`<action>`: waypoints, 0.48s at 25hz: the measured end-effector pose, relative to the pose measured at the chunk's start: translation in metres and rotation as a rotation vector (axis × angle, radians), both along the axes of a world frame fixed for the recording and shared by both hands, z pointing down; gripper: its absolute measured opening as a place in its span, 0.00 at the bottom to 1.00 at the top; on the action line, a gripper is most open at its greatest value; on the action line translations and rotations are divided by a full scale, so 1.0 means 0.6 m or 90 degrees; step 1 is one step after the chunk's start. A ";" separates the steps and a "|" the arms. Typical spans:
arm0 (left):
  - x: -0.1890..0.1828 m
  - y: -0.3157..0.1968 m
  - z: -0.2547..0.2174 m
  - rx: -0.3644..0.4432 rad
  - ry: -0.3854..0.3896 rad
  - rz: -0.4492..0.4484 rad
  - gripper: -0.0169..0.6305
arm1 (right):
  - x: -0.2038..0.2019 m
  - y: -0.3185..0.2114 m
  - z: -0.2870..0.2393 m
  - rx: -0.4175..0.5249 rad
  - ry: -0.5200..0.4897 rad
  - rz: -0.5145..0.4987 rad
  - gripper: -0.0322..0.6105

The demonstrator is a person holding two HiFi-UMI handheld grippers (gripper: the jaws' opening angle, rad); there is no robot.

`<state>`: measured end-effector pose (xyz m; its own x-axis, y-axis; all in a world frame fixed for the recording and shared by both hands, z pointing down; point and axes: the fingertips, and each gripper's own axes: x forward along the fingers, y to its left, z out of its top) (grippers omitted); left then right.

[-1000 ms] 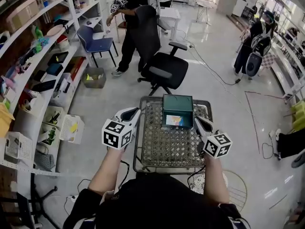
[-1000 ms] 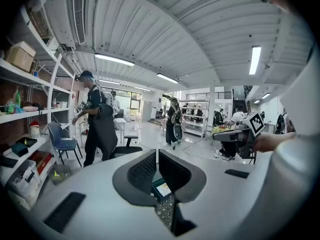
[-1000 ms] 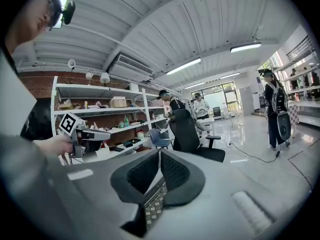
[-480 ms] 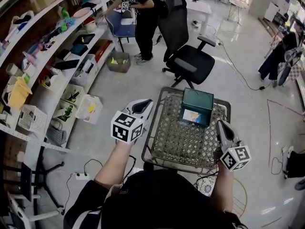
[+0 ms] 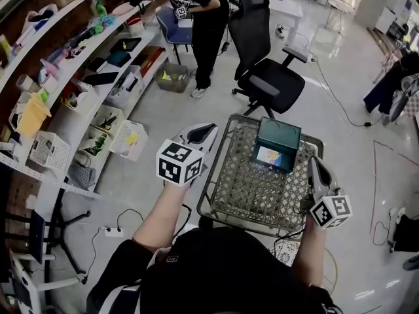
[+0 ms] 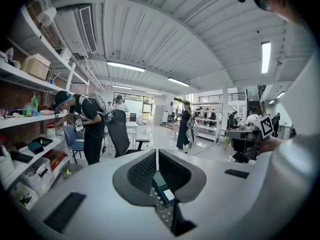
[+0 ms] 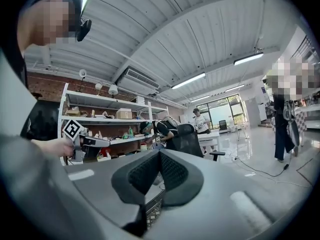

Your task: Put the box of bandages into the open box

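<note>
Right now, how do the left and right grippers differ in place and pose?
In the head view the left gripper sits off the wire table's left edge; the right gripper overlaps its right rim. The left gripper slants up-right toward the open box; the right gripper points nearly straight up the picture, beside that box. Shared: both have jaws together and hold nothing.

A glossy pale floor [image 5: 163, 129] runs beside white shelves [image 5: 72, 70] crowded with bins against a brick wall [image 7: 45, 90], where a person [image 5: 208, 18] bends near a blue chair [image 5: 171, 28] and a black office chair [image 5: 272, 84]. A power strip [image 5: 112, 231] lies on the floor. Overhead, tube lights [image 6: 125, 66] and an air conditioner [image 7: 142, 81] hang under a white ribbed ceiling [image 6: 165, 29], and windows [image 7: 232, 111] brighten the far end.
</note>
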<state>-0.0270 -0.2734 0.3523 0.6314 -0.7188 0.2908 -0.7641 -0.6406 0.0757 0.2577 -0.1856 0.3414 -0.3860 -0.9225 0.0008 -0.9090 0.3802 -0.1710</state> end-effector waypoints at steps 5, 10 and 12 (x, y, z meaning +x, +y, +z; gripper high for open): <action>0.007 0.010 0.026 -0.018 -0.005 0.001 0.06 | 0.000 0.007 0.011 -0.007 -0.005 -0.001 0.06; 0.015 0.015 0.037 -0.027 -0.011 0.010 0.06 | 0.003 0.006 0.015 -0.014 -0.003 0.007 0.06; 0.019 0.018 0.042 -0.031 -0.011 0.012 0.06 | 0.002 0.007 0.020 -0.019 -0.002 0.007 0.06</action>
<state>-0.0156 -0.2627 0.3774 0.6395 -0.6915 0.3359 -0.7532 -0.6512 0.0934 0.2589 -0.1815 0.3532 -0.3760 -0.9262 0.0270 -0.9125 0.3651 -0.1845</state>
